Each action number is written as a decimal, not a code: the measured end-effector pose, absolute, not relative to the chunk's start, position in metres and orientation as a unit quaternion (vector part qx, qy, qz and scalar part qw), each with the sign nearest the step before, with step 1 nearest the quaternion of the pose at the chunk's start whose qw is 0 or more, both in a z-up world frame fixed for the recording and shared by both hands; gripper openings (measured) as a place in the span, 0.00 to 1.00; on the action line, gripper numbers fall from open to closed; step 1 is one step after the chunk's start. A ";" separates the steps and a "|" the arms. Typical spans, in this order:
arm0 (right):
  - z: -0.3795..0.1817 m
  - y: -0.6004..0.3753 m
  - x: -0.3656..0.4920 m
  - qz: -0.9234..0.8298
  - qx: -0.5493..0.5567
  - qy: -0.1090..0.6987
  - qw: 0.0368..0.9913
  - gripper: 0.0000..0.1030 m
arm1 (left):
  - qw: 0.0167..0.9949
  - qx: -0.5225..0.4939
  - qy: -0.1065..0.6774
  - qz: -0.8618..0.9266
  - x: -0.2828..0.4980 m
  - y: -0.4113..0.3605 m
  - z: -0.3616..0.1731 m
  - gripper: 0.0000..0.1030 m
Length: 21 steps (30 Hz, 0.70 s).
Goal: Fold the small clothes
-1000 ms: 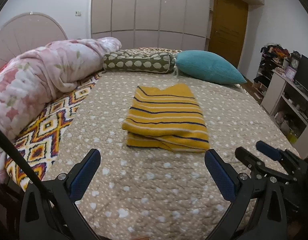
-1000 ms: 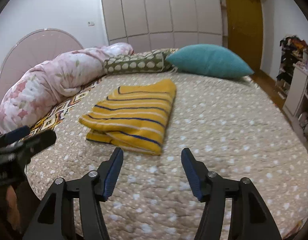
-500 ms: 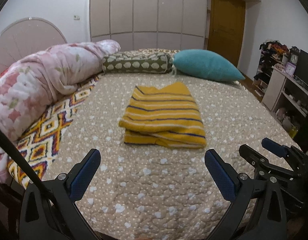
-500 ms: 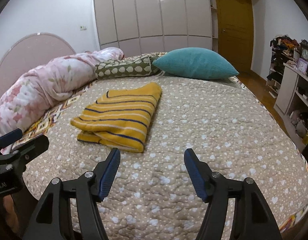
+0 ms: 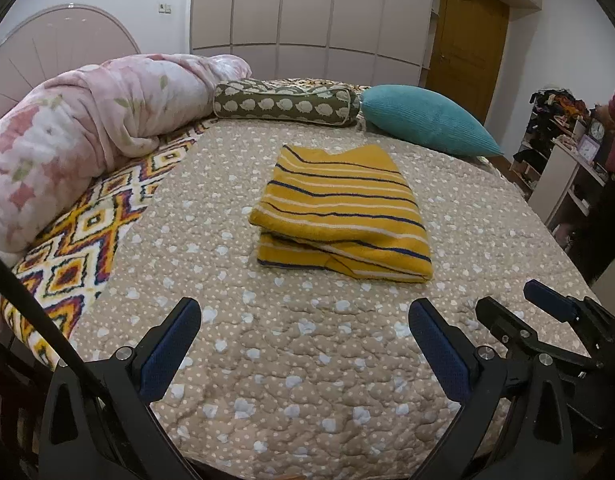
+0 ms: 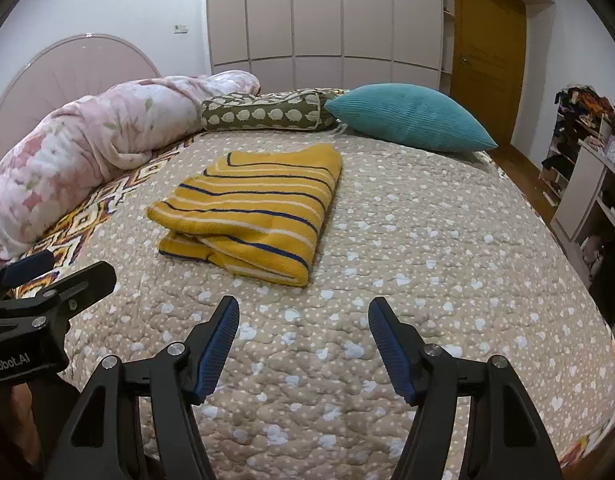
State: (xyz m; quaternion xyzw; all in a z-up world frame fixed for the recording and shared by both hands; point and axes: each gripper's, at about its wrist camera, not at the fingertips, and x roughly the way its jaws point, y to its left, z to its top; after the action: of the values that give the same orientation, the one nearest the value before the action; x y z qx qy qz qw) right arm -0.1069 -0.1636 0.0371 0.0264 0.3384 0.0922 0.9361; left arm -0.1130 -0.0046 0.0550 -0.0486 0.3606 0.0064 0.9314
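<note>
A yellow garment with navy and white stripes (image 5: 339, 212) lies folded into a neat rectangle on the beige spotted bedspread (image 5: 291, 344); it also shows in the right wrist view (image 6: 251, 208). My left gripper (image 5: 305, 320) is open and empty, held back from the garment near the bed's front edge. My right gripper (image 6: 303, 320) is open and empty, also short of the garment, to its right. The right gripper appears at the right of the left wrist view (image 5: 547, 312), and the left gripper at the left of the right wrist view (image 6: 47, 284).
A rolled pink floral duvet (image 5: 87, 120) lies along the left. A green bolster (image 5: 287, 102) and a teal pillow (image 5: 423, 120) sit at the head. A patterned blanket (image 5: 75, 248) shows at the left edge. Shelves and a white desk (image 5: 563, 168) stand right.
Both grippers have drawn back and risen a little from the folded garment, which lies still. Both stay open.
</note>
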 end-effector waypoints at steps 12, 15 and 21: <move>0.034 -0.161 -0.104 0.090 0.022 0.347 0.933 0.70 | 0.924 -0.058 0.379 -0.002 -0.108 -0.003 0.042 1.00; 0.034 -0.159 -0.104 0.090 0.020 0.348 0.933 0.71 | 0.923 -0.057 0.381 -0.002 -0.106 -0.003 0.040 1.00; 0.031 -0.157 -0.104 0.090 0.016 0.351 0.932 0.71 | 0.921 -0.054 0.385 0.005 -0.105 -0.002 0.037 1.00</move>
State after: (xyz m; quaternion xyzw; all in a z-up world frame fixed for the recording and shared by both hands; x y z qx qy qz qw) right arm -0.1037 -0.1566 0.0314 0.0163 0.3505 0.0902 0.9321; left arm -0.1052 -0.0022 0.0366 -0.0542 0.3854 0.0053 0.9211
